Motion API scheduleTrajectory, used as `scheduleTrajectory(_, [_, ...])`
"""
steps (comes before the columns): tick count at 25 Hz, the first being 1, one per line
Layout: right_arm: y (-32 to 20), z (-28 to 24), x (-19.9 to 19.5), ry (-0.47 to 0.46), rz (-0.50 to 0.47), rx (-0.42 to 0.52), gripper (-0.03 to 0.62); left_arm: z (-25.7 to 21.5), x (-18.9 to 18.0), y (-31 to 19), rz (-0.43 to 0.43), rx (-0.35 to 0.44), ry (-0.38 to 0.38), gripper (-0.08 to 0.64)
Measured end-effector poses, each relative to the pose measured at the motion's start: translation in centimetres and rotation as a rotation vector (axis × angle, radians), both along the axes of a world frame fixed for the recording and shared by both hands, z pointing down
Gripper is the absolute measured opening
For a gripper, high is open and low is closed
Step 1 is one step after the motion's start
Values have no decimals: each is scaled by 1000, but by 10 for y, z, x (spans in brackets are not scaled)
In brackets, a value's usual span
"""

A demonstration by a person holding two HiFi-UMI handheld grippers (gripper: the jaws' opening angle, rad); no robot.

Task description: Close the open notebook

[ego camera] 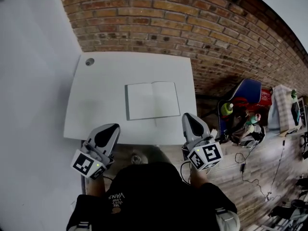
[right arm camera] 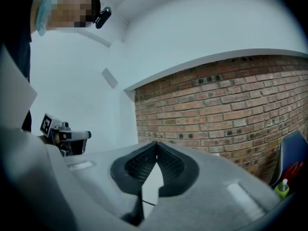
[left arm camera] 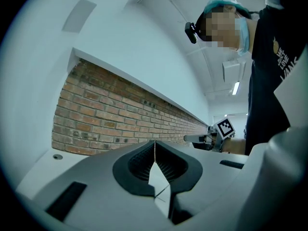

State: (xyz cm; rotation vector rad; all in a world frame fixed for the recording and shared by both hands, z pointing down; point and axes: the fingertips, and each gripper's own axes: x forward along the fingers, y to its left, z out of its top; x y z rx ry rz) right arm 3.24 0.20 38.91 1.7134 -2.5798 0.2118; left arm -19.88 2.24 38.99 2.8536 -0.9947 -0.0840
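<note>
Grippers: my left gripper (ego camera: 114, 128), right gripper (ego camera: 187, 116) — both clenched, empty.
Risk: may shove notebook (ego camera: 152, 100) toward 12 o'clock — cover unlifted.

Ahead of my left gripper (ego camera: 108, 131) and right gripper (ego camera: 189, 121), the tabletop (ego camera: 96, 100) lies bare on either side of the flat open notebook (ego camera: 152, 100). The brick wall (ego camera: 159, 18) closes off the far edge, a white wall (ego camera: 33, 81) hems my left, and a blue chair (ego camera: 244, 91) stands off right.

White table (ego camera: 96, 105) bears open notebook (ego camera: 152, 100), seemingly blank.
</note>
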Motion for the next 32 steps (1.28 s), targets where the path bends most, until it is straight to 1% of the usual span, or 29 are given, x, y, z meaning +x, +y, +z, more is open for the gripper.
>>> scheduleTrajectory(7, [-36,8,15,6,-31,-4,-2,0,16,-35,-38,-13,-7,12])
scheduleTrajectory(11, [-58,16,25,-2,-41,-20,-2,1,28,-54,-58,-6,-16,12])
scheduleTrajectory(16, [-82,19,34,-8,-56,-30,-2,5,38,-72,-92,-27,-18,12])
scheduleTrajectory(21, [-105,28,48,17,-44,-31,-2,14,45,-91,-122,-28,-35,12])
scheduleTrajectory(24, [-117,40,56,34,-27,-50,-2,22,49,-102,-138,-45,-38,12])
scheduleTrajectory(28, [-129,61,65,98,-10,-83,-2,35,52,-115,-156,-55,-53,12])
scheduleTrajectory(32, [-138,78,70,106,-8,-118,-2,53,55,-126,-169,-86,-74,12])
